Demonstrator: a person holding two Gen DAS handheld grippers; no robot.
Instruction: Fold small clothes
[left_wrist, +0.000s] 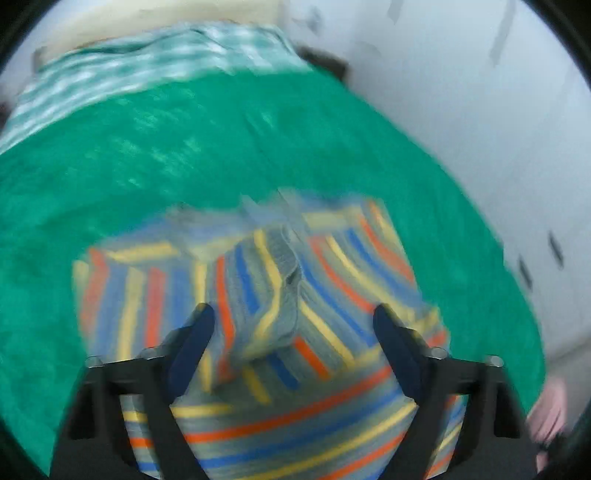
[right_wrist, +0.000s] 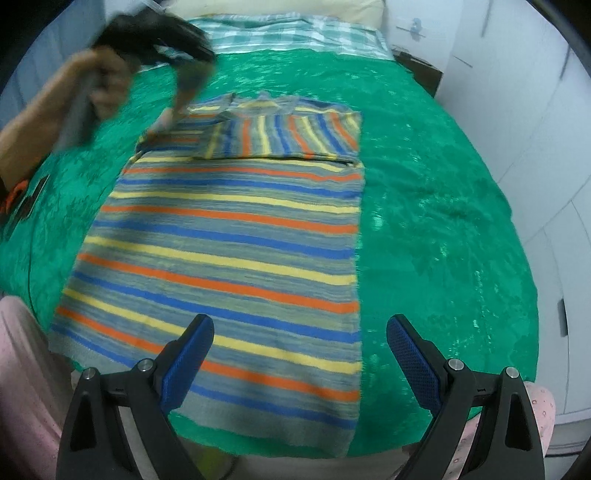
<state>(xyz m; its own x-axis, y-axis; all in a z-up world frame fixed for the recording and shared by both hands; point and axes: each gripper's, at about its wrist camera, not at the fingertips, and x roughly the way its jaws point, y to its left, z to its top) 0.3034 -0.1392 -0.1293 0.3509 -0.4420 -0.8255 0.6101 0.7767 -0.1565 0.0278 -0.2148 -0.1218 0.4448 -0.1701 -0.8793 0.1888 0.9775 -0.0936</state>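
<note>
Lying beneath both wide-open, empty grippers, left gripper (left_wrist: 293, 319), right gripper (right_wrist: 300, 330), striped sweater (right_wrist: 229, 236)

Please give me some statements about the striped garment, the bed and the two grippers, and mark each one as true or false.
1. The striped knit sweater lies flat on a green bedspread. True.
2. The right gripper is shut on the sweater's hem. False: its jaws stand open and hold nothing.
3. One sleeve is folded across the sweater's chest. True.
4. The left gripper is shut. False: in the left wrist view its jaws stand open over the striped fabric.
5. A checked cloth lies at the far end of the bed. True.
6. The sweater has only red and white stripes. False: they are orange, blue, yellow and grey.
</note>
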